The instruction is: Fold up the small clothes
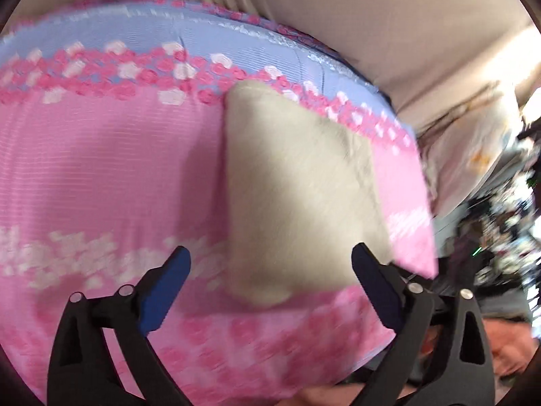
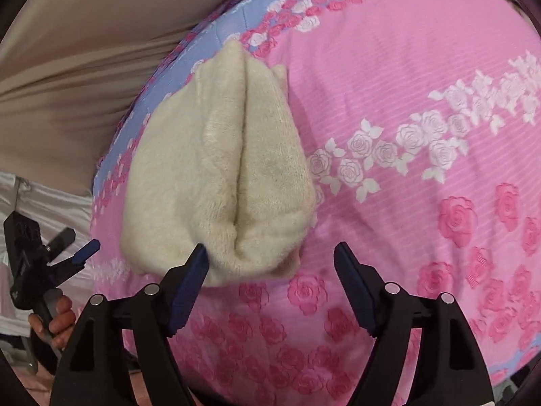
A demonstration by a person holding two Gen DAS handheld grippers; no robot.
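A small cream fleece garment [image 2: 216,172] lies folded into a thick bundle with a crease down its middle, on a pink rose-patterned bedspread [image 2: 422,101]. In the left wrist view the same garment [image 1: 297,182] lies flat and is blurred. My right gripper [image 2: 270,253] is open, just in front of the bundle's near end, its left fingertip at the fabric's edge. My left gripper [image 1: 270,257] is open and empty, just short of the garment's near edge. It also shows at the far left of the right wrist view [image 2: 79,255], held in a hand, beside the bed.
The bedspread has a blue band with roses [image 1: 135,37] along its far edge. A beige curtain or wall [image 2: 84,50] lies beyond. White bedding and dark clutter [image 1: 490,186] sit off the bed's right edge in the left wrist view.
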